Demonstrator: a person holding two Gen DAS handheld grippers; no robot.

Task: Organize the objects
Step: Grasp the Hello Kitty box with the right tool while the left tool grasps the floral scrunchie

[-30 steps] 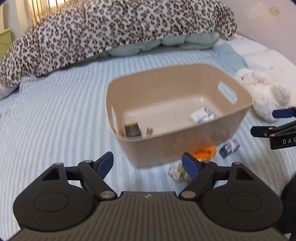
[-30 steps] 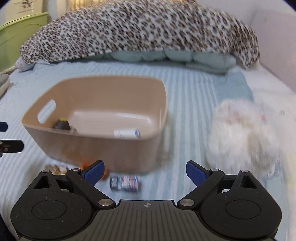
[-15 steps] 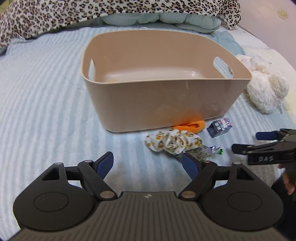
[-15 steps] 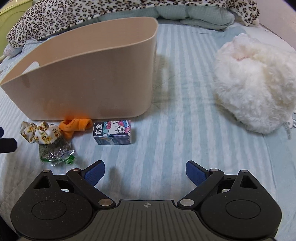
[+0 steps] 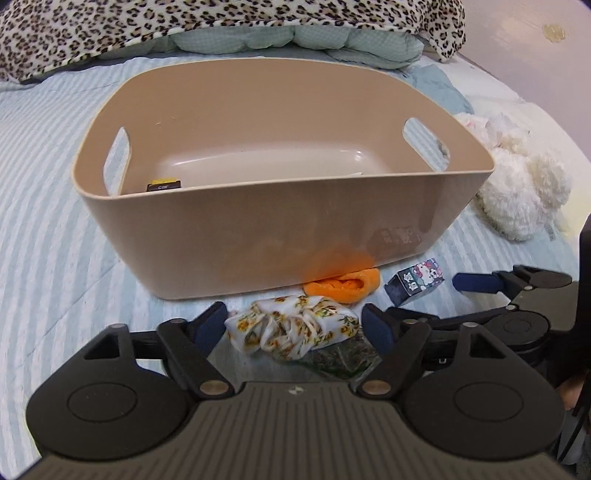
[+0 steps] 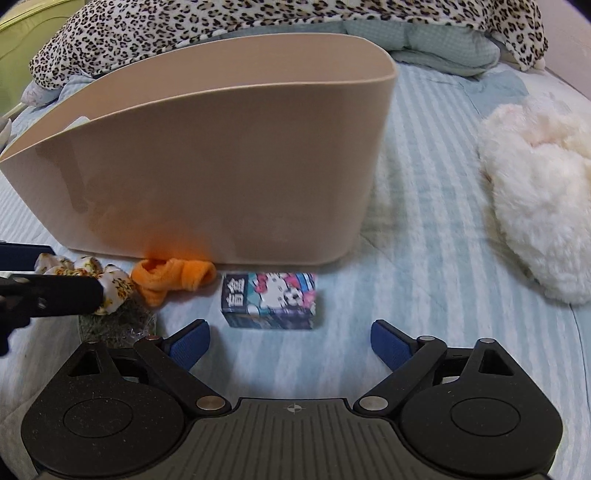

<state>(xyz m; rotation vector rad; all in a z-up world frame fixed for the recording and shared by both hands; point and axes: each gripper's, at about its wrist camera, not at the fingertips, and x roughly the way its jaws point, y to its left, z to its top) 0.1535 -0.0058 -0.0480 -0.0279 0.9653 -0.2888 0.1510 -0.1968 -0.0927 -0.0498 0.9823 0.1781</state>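
Note:
A tan plastic basket (image 5: 280,221) stands on the striped bed; a small dark box (image 5: 164,184) lies inside at its left. In front of it lie a floral scrunchie (image 5: 295,328), an orange cloth (image 5: 343,284), a clear packet of green stuff (image 5: 343,360) and a small cartoon box (image 5: 413,282). My left gripper (image 5: 295,326) is open, its fingers either side of the scrunchie. My right gripper (image 6: 290,341) is open, low just in front of the cartoon box (image 6: 269,301). The orange cloth (image 6: 173,278) and scrunchie (image 6: 110,286) lie to its left.
A white fluffy plush toy (image 6: 535,206) lies on the bed right of the basket (image 6: 207,166). A leopard-print blanket (image 5: 184,29) over pale green bedding is heaped behind. A pale wall (image 5: 535,44) borders the bed at the right.
Both grippers have dropped lower and moved in towards the items in front of the basket. The left now straddles the scrunchie; the right is closer to the cartoon box.

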